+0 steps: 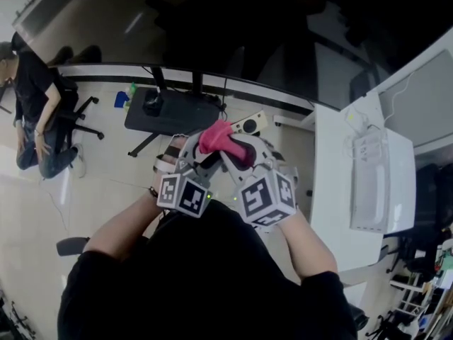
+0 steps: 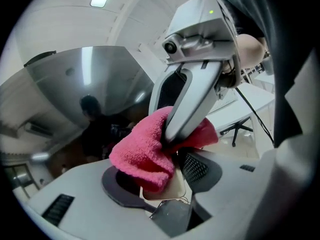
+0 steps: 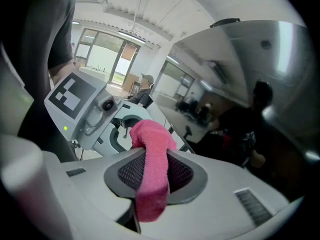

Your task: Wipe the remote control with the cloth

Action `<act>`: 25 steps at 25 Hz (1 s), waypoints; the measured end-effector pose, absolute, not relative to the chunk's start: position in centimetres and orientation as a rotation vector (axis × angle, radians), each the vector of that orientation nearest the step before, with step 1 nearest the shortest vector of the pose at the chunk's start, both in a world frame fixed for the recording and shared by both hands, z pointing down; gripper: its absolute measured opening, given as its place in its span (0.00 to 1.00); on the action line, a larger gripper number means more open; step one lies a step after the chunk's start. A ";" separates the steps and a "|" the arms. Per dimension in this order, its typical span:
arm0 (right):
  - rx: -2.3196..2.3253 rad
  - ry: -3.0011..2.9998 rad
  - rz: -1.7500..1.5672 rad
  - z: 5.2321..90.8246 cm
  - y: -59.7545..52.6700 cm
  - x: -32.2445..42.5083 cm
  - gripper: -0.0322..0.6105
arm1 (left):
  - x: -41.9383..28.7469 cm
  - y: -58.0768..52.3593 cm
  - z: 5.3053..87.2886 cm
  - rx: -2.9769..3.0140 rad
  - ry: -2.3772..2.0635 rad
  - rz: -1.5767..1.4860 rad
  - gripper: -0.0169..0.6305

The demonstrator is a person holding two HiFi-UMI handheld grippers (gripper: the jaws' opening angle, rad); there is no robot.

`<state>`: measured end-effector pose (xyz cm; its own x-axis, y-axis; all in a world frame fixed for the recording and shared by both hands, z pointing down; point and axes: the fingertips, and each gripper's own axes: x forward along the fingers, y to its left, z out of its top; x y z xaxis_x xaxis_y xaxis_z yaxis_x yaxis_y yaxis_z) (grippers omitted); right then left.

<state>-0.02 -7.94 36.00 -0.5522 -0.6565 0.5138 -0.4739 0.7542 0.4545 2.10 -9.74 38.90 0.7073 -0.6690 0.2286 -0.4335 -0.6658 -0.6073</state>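
Right tongs [image 3: 156, 176] are gripping the cloth [image 3: 150, 136] and pressing it onto the remote [image 2: 165, 191] — itself clamped in the left tongs [image 2: 160, 181], directly opposite; both are meeting tip-to-tip in mid-air.

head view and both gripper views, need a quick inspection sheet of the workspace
surface: white table at the right, black desk ahead; the work is held in the air above the floor
job's things: pink cloth draped over a pale flat piece, apparently the remote control, mostly covered
clutter: white box on the white table
grippers: left hand-held gripper shut on the remote control; right hand-held gripper shut on the cloth, its tip pressing the cloth onto the remote control
cables: thin cable on the white table beside the box
surroundings: seated person at the far left
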 end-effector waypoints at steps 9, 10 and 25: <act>1.029 -2.236 -0.320 34.9 -10.6 5.6 0.21 | 2.1 -8.6 38.4 -2.397 0.825 -0.557 0.35; 1.057 -2.228 -0.311 34.8 -11.1 6.4 0.21 | 2.1 -8.5 38.4 -2.399 0.824 -0.555 0.35; 0.834 -2.357 -0.322 34.1 -7.1 0.7 0.21 | 1.9 -9.6 38.5 -2.426 0.865 -0.553 0.35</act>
<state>0.71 -7.14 34.09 -0.6151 -0.6350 0.4674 -0.4864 0.7721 0.4090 1.95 -9.60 38.47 0.7155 -0.6685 0.2026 -0.4644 -0.6720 -0.5769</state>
